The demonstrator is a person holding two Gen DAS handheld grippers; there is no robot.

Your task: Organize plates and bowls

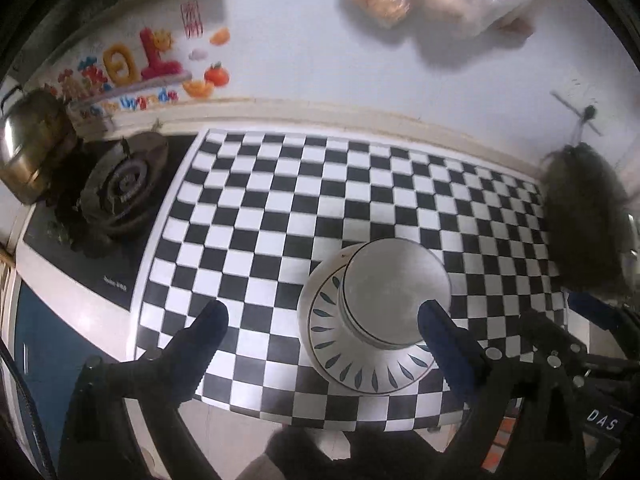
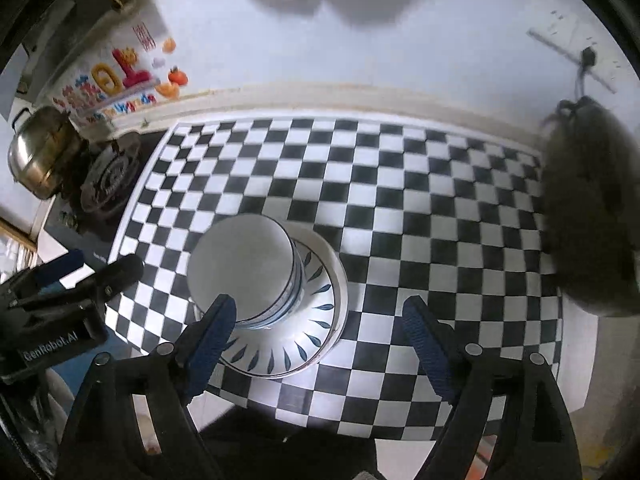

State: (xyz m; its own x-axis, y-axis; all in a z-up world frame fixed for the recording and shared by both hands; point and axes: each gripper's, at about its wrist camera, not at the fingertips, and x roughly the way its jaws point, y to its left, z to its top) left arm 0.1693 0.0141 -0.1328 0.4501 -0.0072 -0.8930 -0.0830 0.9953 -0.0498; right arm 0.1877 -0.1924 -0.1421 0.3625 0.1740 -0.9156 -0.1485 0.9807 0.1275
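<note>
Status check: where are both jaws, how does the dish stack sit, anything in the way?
Left gripper open, empty. Right gripper open, empty. Bowls stacked on the leaf-pattern plate, near the front edge of the checkered table. Nothing else on the table.

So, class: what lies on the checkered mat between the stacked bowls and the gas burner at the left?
Nothing: in the right wrist view, only bare checkered mat lies between the stacked bowls and the gas burner.

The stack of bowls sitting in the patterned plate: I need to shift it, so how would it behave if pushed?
The stack of bowls looks glazed, so probably slippery and breakable. It stands tall on the patterned plate, so a high push might tip it. Pushing the plate low seems safer.
</note>
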